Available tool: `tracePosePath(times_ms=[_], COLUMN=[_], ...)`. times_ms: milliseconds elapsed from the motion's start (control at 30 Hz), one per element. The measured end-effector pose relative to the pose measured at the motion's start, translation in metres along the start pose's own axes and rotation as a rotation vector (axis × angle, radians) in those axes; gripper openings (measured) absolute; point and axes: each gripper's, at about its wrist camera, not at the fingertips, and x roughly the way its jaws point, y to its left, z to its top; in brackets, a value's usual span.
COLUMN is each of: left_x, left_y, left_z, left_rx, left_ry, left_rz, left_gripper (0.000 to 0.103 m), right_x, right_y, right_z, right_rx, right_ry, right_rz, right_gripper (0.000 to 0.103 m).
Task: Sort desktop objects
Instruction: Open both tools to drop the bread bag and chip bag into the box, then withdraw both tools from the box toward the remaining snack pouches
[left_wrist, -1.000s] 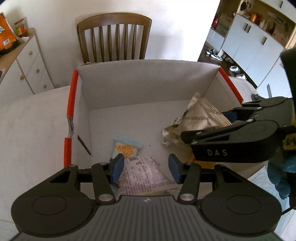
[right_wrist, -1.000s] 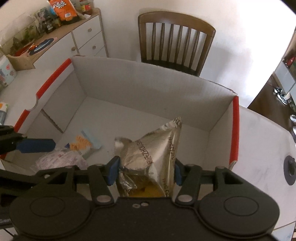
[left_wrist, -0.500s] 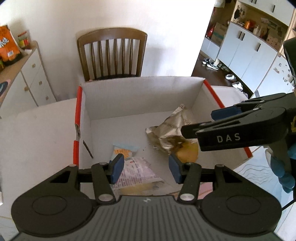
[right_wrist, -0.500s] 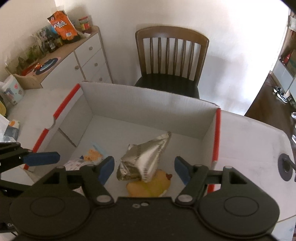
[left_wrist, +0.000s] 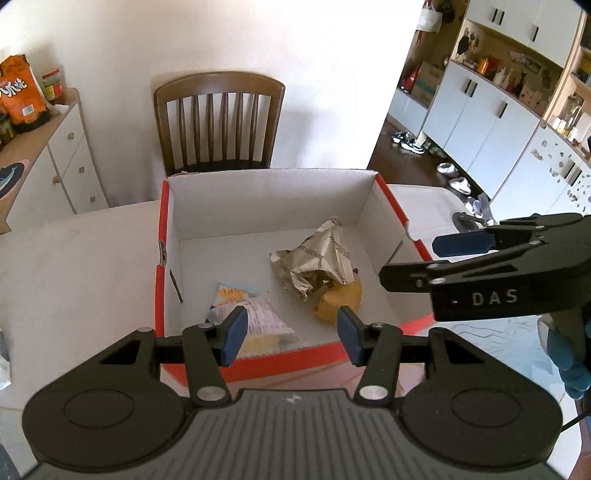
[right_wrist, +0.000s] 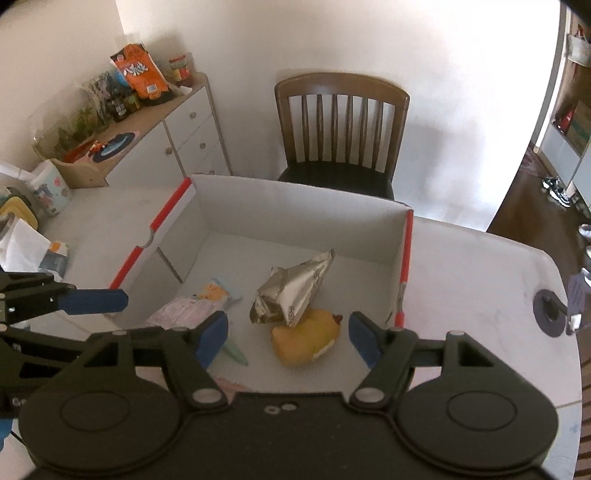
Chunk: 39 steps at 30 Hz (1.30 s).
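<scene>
Several items already lie in the box and both hand-held grippers hang empty above it.

The red-edged cardboard box (left_wrist: 380, 188) on the white bench (left_wrist: 81, 251) holds a crumpled silver snack bag (right_wrist: 295, 288) that leans on a yellow rubber duck (right_wrist: 306, 338), with a printed white packet (left_wrist: 258, 317) and a small orange-and-blue packet (left_wrist: 231, 293) beside them on the box floor. The left hand-held gripper (left_wrist: 290, 330) has its jaws spread with nothing between them, and the right hand-held gripper (right_wrist: 286, 334) is likewise spread and empty. Judging by this, much of the sorting looks done; some papers and a small packet (right_wrist: 55, 254) at the far left of the bench may remain to be put away.
</scene>
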Motion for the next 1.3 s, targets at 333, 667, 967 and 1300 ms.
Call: tracePosePath(times_ms=[333,667,967,1300], left_x=[-0.036,-0.067,-0.089,-0.101], left_y=[-0.004,0.0,0.0,0.002], left_z=[-0.02,-0.04,-0.065,-0.094], left_rx=[0.008,0.002,0.012,-0.007], left_ry=[-0.035,-0.068,-0.084,-0.072], left_rz=[-0.019,-0.026,-0.025,-0.043], left_gripper=[0.052,0.056,0.063,0.082], right_x=[-0.043,-0.074,-0.093,-0.107], right_y=[0.007,0.017,0.03,0.043], right_z=[-0.023,-0.054,-0.082,-0.11], right_rx=[0.004,0.025,0.042,0.064], right_ry=[-0.049,-0.093,-0.127,-0.165], right_rz=[0.022,0.044,0.069,0.072], right_gripper=[0.072,0.072,0.073,0.094])
